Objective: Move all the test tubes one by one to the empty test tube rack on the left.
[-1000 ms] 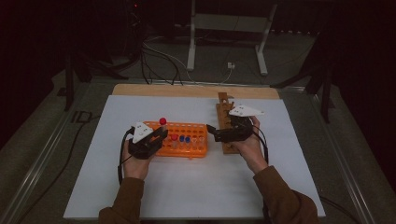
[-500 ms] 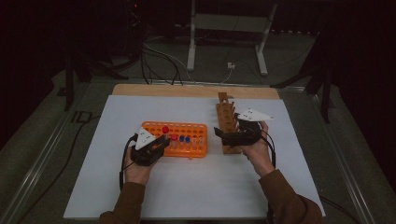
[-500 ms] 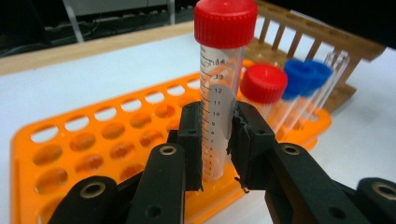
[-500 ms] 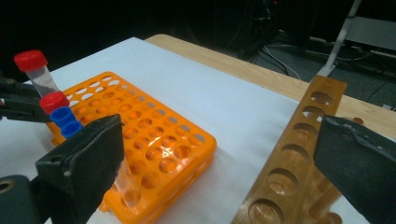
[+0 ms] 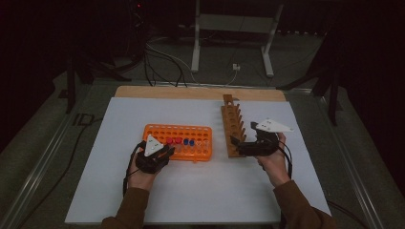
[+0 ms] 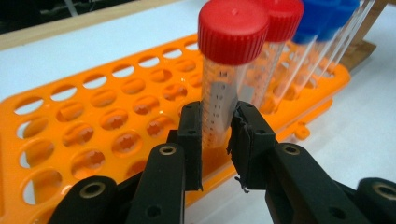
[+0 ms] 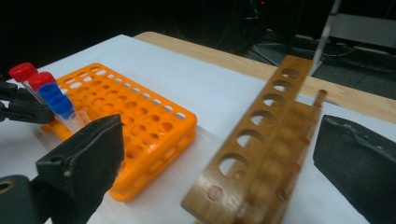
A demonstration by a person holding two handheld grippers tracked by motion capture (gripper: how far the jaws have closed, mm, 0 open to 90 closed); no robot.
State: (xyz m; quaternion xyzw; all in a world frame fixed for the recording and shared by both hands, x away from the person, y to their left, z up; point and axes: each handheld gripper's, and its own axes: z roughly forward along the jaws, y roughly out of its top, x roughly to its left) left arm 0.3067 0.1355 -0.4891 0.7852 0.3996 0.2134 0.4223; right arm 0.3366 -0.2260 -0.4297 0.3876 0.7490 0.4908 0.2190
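The left tongs (image 6: 218, 135) are clamped on the red-capped tube (image 6: 227, 70), which stands upright, long axis vertical, in a near-edge hole of the orange rack (image 6: 93, 121). The right tongs (image 7: 219, 168) are spread apart around the near end of the wooden rack (image 7: 261, 140), well to the tube's right on the white surface (image 5: 200, 191); any lift must run straight up.

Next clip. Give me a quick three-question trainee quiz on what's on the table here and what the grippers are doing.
1. True or false: the left gripper has its jaws around a red-capped tube standing in the orange rack.
2. Which caps stand beside the red ones? A green, B blue, C yellow.
3. Fill in: the right gripper is open at the near end of the ____ rack.

Key: 1 true; 2 B; 3 wooden.
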